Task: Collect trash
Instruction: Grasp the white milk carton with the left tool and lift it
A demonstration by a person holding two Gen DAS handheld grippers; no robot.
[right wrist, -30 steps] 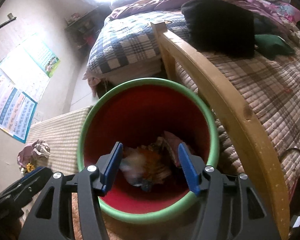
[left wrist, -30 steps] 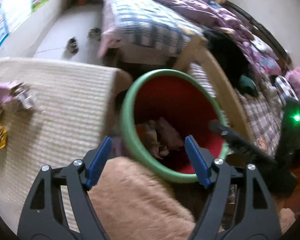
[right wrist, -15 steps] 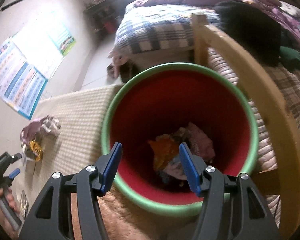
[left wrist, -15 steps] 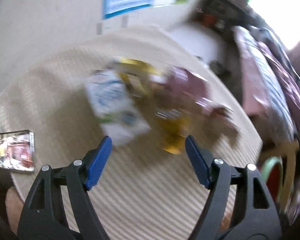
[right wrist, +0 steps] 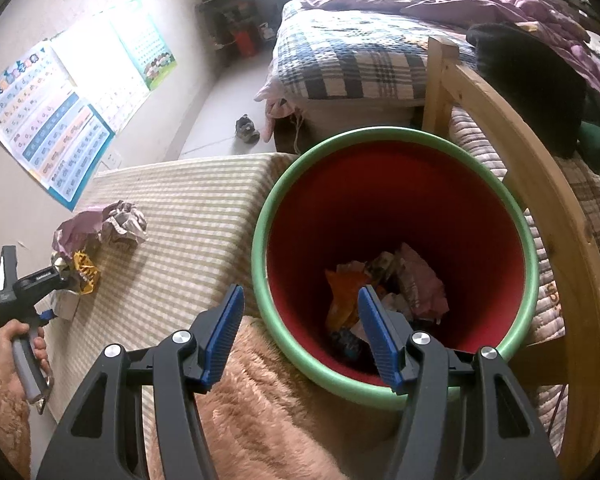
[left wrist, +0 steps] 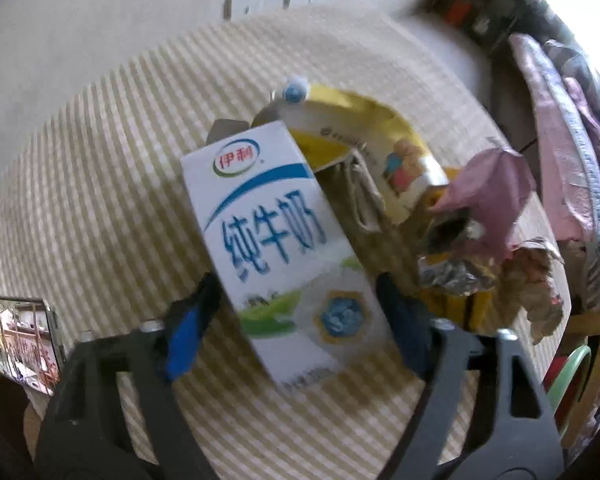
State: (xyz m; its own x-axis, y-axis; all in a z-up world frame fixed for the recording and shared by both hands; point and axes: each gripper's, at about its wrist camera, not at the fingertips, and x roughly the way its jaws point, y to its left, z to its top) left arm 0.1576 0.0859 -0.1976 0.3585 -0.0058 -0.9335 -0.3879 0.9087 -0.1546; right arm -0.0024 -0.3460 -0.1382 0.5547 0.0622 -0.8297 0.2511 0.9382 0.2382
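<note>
A white and blue milk carton (left wrist: 283,248) lies flat on the striped tablecloth (left wrist: 99,184). My left gripper (left wrist: 295,324) is open, its blue pads on either side of the carton's near end, not closed on it. Behind the carton lie a yellow snack wrapper (left wrist: 384,136), a pink wrapper (left wrist: 488,196) and crumpled foil (left wrist: 452,276). My right gripper (right wrist: 300,332) is open and empty above the near rim of a red bin with a green rim (right wrist: 380,136); trash (right wrist: 384,292) lies at its bottom. The left gripper also shows in the right wrist view (right wrist: 61,280) by the trash pile.
A phone (left wrist: 19,340) lies at the table's left edge. A wooden bed frame (right wrist: 520,160) stands right of the bin, with plaid bedding (right wrist: 352,56) behind. A shoe (right wrist: 247,128) is on the floor. Posters (right wrist: 59,112) hang on the wall. A fuzzy sleeve (right wrist: 267,408) is below.
My left gripper swung from the bin to the table and moved in over the milk carton, which now sits between its open pads. My right gripper shifted slightly left at the bin.
</note>
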